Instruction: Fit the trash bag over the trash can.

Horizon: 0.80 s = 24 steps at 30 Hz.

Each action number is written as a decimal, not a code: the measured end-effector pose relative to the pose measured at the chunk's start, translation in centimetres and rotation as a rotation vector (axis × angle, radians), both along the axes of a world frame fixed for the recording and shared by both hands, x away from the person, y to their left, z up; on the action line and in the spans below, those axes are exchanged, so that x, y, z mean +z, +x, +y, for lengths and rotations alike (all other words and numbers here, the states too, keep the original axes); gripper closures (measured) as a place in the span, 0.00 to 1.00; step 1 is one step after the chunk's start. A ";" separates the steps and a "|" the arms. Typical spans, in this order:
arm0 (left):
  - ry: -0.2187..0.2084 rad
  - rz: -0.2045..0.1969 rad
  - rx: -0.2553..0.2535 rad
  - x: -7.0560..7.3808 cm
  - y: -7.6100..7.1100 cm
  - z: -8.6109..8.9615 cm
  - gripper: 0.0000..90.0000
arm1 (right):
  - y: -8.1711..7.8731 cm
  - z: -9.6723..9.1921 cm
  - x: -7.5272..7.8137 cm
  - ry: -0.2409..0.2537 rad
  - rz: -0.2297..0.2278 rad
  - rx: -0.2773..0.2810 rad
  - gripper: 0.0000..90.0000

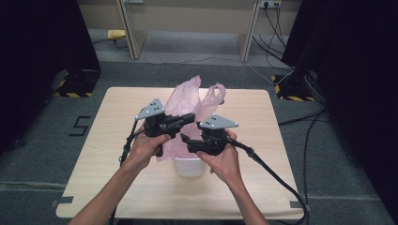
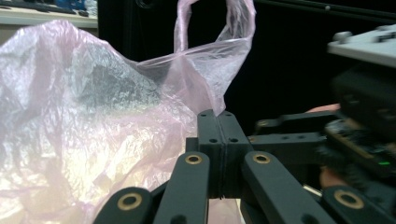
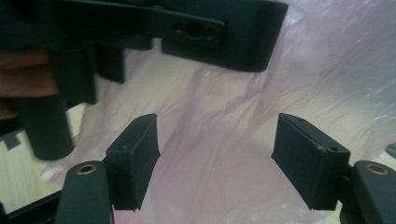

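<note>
Jaws of the left gripper are pressed together beside a thin pink plastic bag; the right gripper is held wide.

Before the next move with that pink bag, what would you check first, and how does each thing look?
1. Left tool shut: ok. Whether it pinches the pink bag: cannot tell.
2. Right tool open, bag film ahead of it: ok.
3. The two tools apart: not ok, they crowd close in the high view.
4. White tub upright on the table: ok.
5. Bag handle hanging free: ok.
</note>
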<state>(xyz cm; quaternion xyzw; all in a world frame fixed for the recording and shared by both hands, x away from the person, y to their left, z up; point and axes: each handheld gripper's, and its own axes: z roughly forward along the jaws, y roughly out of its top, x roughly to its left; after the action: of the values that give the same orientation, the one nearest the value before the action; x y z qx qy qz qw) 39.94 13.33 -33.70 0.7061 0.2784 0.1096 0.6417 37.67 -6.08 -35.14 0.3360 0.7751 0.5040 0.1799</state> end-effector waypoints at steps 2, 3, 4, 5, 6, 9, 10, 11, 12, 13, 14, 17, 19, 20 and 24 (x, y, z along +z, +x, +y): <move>0.004 0.014 -0.013 -0.1 -0.2 0.0 1.00 | 0.7 0.1 -0.3 -0.002 -0.001 -0.029 0.51; 0.008 0.018 -0.018 -0.1 -0.2 -0.1 1.00 | 1.1 0.0 -0.5 -0.007 -0.029 -0.024 0.65; 0.016 0.022 -0.023 -0.2 -0.3 -0.1 0.99 | 1.2 0.0 -0.6 -0.014 -0.047 -0.020 0.73; 0.021 0.028 -0.025 -0.3 -0.3 -0.1 0.98 | 1.4 -0.1 -0.7 -0.018 -0.058 -0.016 0.83; 0.021 0.034 -0.030 -0.4 -0.3 0.0 0.97 | 1.5 -0.2 -0.8 -0.023 -0.067 -0.007 0.88; 0.004 0.044 -0.046 -0.4 -0.5 0.8 0.85 | 1.5 -0.7 -1.1 -0.059 -0.083 0.004 0.99; 0.006 0.044 -0.040 -0.4 -0.6 1.3 0.78 | 1.5 -0.9 -1.2 -0.073 -0.083 0.006 0.99; 0.015 0.039 -0.026 -0.3 -0.8 1.9 0.75 | 1.4 -1.2 -1.4 -0.087 -0.086 0.006 1.00; 0.027 0.037 -0.008 -0.3 -1.1 2.6 0.70 | 1.3 -1.5 -1.6 -0.094 -0.085 0.005 1.00; 0.034 0.039 0.014 -0.3 -1.3 3.3 0.67 | 1.3 -1.8 -1.7 -0.099 -0.083 0.004 1.00; 0.056 0.046 0.037 -0.2 -1.6 4.1 0.65 | 1.2 -2.1 -1.8 -0.112 -0.088 0.002 1.00; 0.125 0.047 0.113 -0.4 -2.0 6.3 0.64 | 0.8 -2.5 -1.6 -0.136 -0.113 0.006 1.00; 0.137 0.074 0.122 -0.7 -2.1 7.2 0.67 | 0.7 -2.4 -1.4 -0.132 -0.117 0.015 1.00; 0.150 0.078 0.123 -0.9 -2.2 7.3 0.68 | 0.7 -2.5 -1.3 -0.130 -0.117 0.015 1.00; 0.196 0.092 0.075 -1.7 -2.1 5.9 0.75 | 0.8 -2.5 -1.4 -0.131 -0.123 0.006 1.00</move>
<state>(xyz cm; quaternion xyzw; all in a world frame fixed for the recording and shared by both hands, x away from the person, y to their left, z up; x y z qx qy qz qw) 37.89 19.23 -35.35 0.7589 0.3216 0.1278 0.5516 38.49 -8.59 -36.50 0.2896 0.7951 0.4722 0.2471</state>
